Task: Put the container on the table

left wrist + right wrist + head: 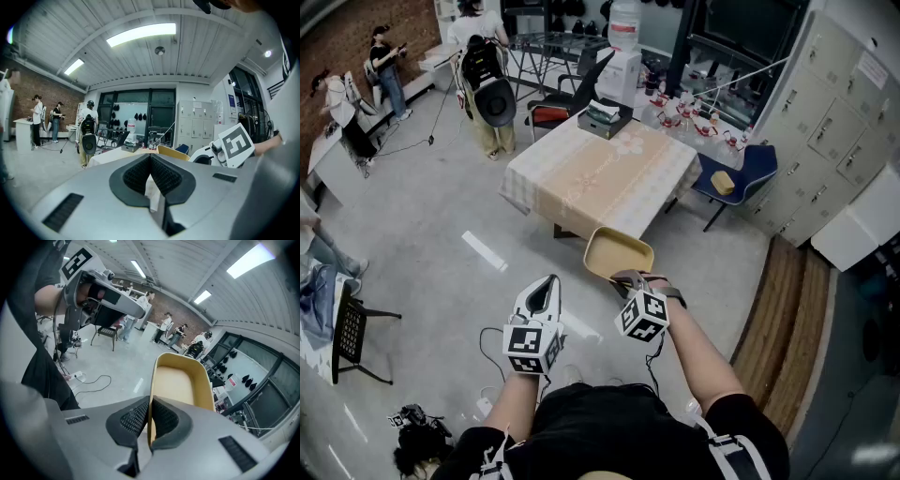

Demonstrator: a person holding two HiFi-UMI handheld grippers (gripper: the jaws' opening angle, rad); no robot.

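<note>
A shallow tan container [619, 254] hangs over the floor just short of the near corner of the table [600, 178], which wears a beige cloth. My right gripper [629, 278] is shut on the container's near rim. In the right gripper view the pads clamp that rim edge-on at my right gripper [150, 420], and the container [180, 380] stretches away beyond them. My left gripper [548, 282] floats to the left of it at about the same height, its pads closed together with nothing held. In the left gripper view, past my left gripper [151, 176], the container's rim [171, 151] shows.
A grey box [605, 117] sits at the table's far edge. A blue chair [741, 178] stands right of the table, with lockers [830, 131] behind it. A black chair [352, 328] is at the left. People stand at the far left and back. Cables lie on the floor.
</note>
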